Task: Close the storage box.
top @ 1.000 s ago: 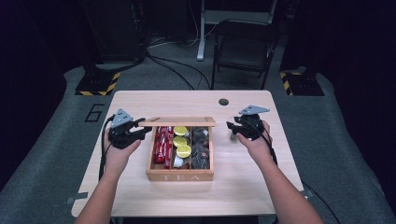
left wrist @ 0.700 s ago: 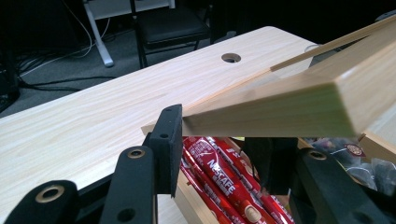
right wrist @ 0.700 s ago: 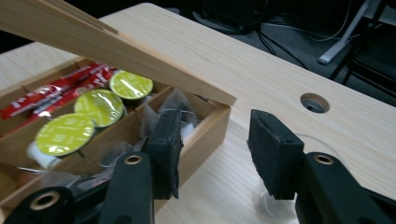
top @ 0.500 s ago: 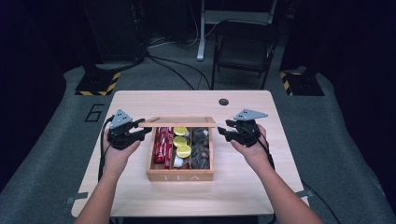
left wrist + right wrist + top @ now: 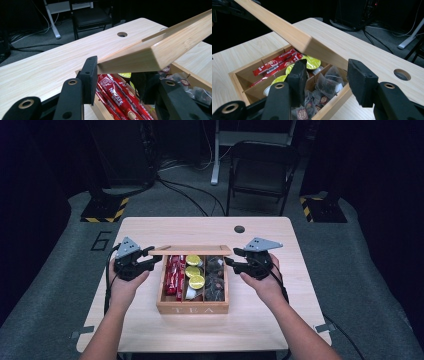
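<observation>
A pale wooden tea box (image 5: pixel 192 306) — the letters TEA showing on its near wall — is sitting mid-table, its lid (image 5: pixel 190 250) standing raised at the far edge, the lid's long axis running left to right across the table (image 5: pixel 260 325). Inside, dividers are splitting the box into lengthwise compartments: red Nescafé stick sachets (image 5: pixel 117 96) are lying in the left one, yellow-green lidded pods (image 5: pixel 196 281) in the middle, and dark tea bags in clear wrappers (image 5: pixel 329 83) in the right. The left gripper (image 5: pixel 150 260), held in the person's left hand (image 5: pixel 125 282), is reaching the lid's left end; in the left gripper view its jaws are standing apart around the lid's corner, one touching the edge — whether they are clamping it cannot be told. The right gripper (image 5: pixel 231 260) is hovering just beside the box's right wall, its jaws spread wide, gripping nothing. Beyond the box, a round hole (image 5: pixel 239 229) is showing near the table's far edge; farther off, a dark folding chair (image 5: pixel 260 172) is standing on the floor.
</observation>
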Tool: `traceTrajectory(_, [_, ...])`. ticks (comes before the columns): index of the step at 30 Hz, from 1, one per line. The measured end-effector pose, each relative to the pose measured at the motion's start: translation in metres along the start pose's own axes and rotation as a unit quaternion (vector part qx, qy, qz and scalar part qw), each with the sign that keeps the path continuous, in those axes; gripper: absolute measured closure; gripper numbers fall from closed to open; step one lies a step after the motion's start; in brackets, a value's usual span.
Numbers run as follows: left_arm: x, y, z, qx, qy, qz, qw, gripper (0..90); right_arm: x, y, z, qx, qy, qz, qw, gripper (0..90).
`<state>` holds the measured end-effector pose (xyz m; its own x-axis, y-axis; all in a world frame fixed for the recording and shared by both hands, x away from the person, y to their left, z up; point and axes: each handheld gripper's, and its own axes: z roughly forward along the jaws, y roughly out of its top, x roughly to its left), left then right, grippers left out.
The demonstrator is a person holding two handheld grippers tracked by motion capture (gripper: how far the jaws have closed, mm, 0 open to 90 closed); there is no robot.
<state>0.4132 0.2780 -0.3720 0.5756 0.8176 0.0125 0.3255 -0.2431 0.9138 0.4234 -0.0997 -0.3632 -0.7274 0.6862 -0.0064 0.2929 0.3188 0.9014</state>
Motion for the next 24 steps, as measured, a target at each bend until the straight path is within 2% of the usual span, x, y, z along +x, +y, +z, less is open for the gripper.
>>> traceTrajectory(4, [0.000, 0.001, -0.001, -0.004, 0.001, 0.000, 1.0000, 56.8, 0.005, 0.006, -0.001, -0.003, -0.005, 0.005, 1.0000, 50.2])
traceTrajectory(7, [0.000, 0.004, -0.002, 0.002, -0.002, 0.004, 1.0000, 56.6, 0.007, 0.010, -0.002, -0.008, -0.004, 0.009, 0.9999, 51.0])
traceTrajectory(9, [0.000, 0.005, -0.003, 0.002, -0.003, 0.004, 1.0000, 56.0, 0.009, 0.013, -0.002, -0.009, -0.002, 0.008, 0.9999, 52.9])
traceTrajectory(10, [0.000, 0.005, -0.003, 0.000, -0.004, -0.002, 1.0000, 55.9, 0.009, 0.014, -0.001, -0.006, -0.003, 0.003, 1.0000, 53.0])
traceTrajectory(15, [-0.001, 0.010, -0.008, -0.006, -0.007, 0.003, 1.0000, 55.9, 0.010, 0.017, -0.002, 0.003, -0.017, -0.002, 0.9999, 55.9])
traceTrajectory(24, [-0.004, 0.019, -0.018, 0.016, -0.009, 0.010, 0.9998, 56.3, 0.008, 0.020, -0.004, 0.003, -0.010, 0.000, 0.9999, 57.6])
